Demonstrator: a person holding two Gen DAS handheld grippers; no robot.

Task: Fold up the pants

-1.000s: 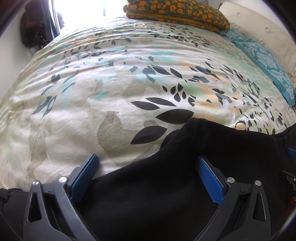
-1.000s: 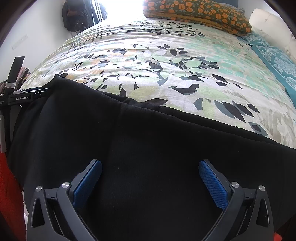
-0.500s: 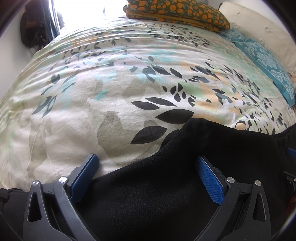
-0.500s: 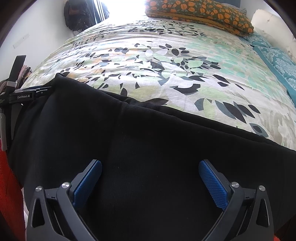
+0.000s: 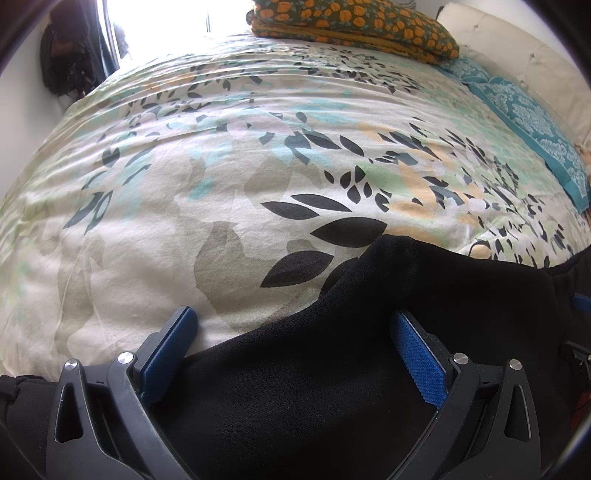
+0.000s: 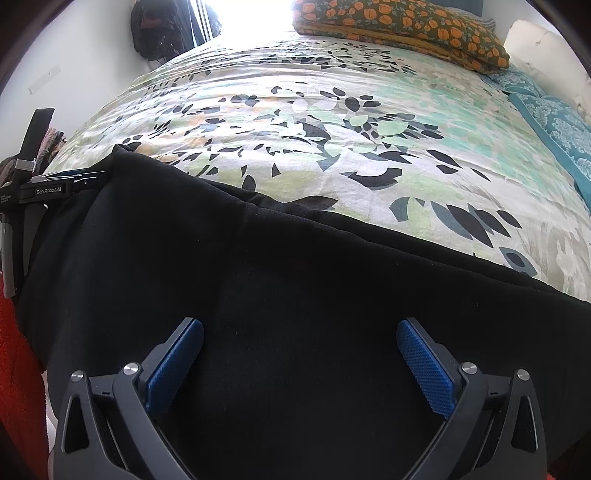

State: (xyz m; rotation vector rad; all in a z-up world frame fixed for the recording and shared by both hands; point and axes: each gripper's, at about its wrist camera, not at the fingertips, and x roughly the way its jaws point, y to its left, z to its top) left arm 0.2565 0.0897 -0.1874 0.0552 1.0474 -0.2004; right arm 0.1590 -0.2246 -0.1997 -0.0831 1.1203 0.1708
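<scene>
The black pants (image 6: 280, 295) lie flat on the bed (image 5: 184, 166), along its near edge, spread over the leaf-patterned cover (image 6: 332, 122). The far edge of the pants runs across the cover in a slanted line, and one corner of the cloth makes a small peak near the near left side of the bed.

The left gripper (image 5: 293, 334) hangs just above the pants at the near edge of the bed. Its jaws stand wide apart and hold nothing. One blue pad (image 5: 168, 354) is over the bare cover just beside the pants, the other is over the black cloth. I cannot tell if the pads touch the cloth.

The right gripper (image 6: 299, 347) is also over the pants, more toward the middle of the cloth. Its jaws are wide apart too, with only black cloth between them, not clamped.

In the right wrist view the body of the left gripper shows at the left corner of the pants, with white letters on it.

At the far end of the bed lies an orange flowered pillow (image 5: 354, 26). A teal patterned cloth (image 5: 532, 125) lies along the right side of the bed, well apart from the pants. A dark bag (image 6: 155, 26) hangs on the wall beyond the far left corner of the bed.
</scene>
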